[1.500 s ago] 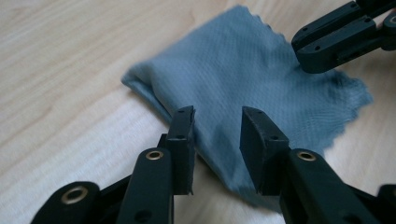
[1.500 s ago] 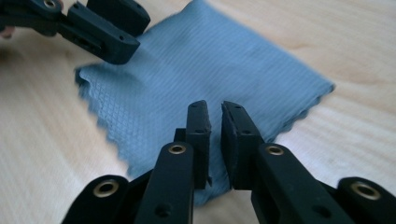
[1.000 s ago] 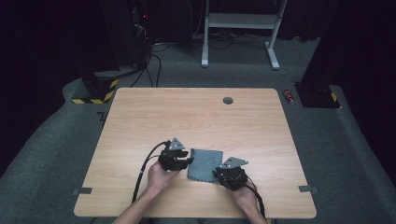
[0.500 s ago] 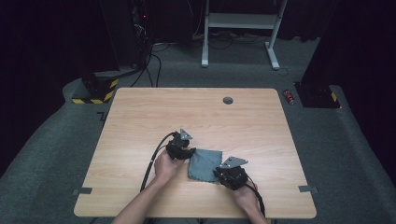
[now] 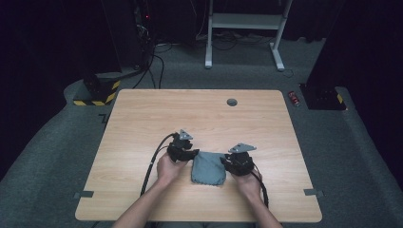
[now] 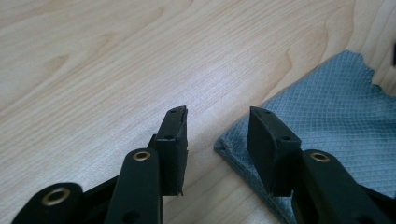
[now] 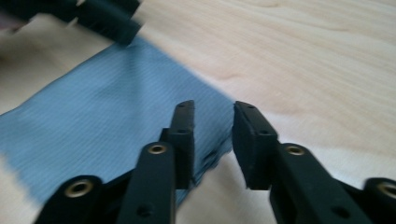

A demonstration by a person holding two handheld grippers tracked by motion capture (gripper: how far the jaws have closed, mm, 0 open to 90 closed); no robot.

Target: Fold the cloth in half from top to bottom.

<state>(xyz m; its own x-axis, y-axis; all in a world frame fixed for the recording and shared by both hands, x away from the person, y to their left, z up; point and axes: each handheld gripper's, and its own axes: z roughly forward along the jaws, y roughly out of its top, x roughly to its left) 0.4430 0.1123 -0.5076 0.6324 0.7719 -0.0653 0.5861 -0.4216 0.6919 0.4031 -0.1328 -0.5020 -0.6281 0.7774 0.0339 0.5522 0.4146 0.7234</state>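
A grey-blue folded cloth (image 5: 208,168) lies flat on the wooden table (image 5: 199,118), near its front edge, between my two grippers. My left gripper (image 5: 186,153) stands open at the cloth's left edge. In the left gripper view the cloth's corner (image 6: 327,107) lies under the right-hand jaw, and bare wood shows in the gap of the left gripper (image 6: 217,128). My right gripper (image 5: 234,163) sits at the cloth's right edge. Its jaws have just been opening. In the right gripper view the cloth (image 7: 107,107) reaches under the open right gripper (image 7: 212,126), whose pads do not press on it.
A small dark round grommet (image 5: 232,101) sits in the table near its far edge. Black cables (image 5: 153,164) trail from the left gripper towards the front edge. Dark floor, a white desk frame (image 5: 242,21) and a yellow-black striped base (image 5: 97,95) lie beyond the table.
The left gripper moved right, up to the cloth's left edge. The right gripper moved away from me along the cloth's right side, and its jaws stand wider.
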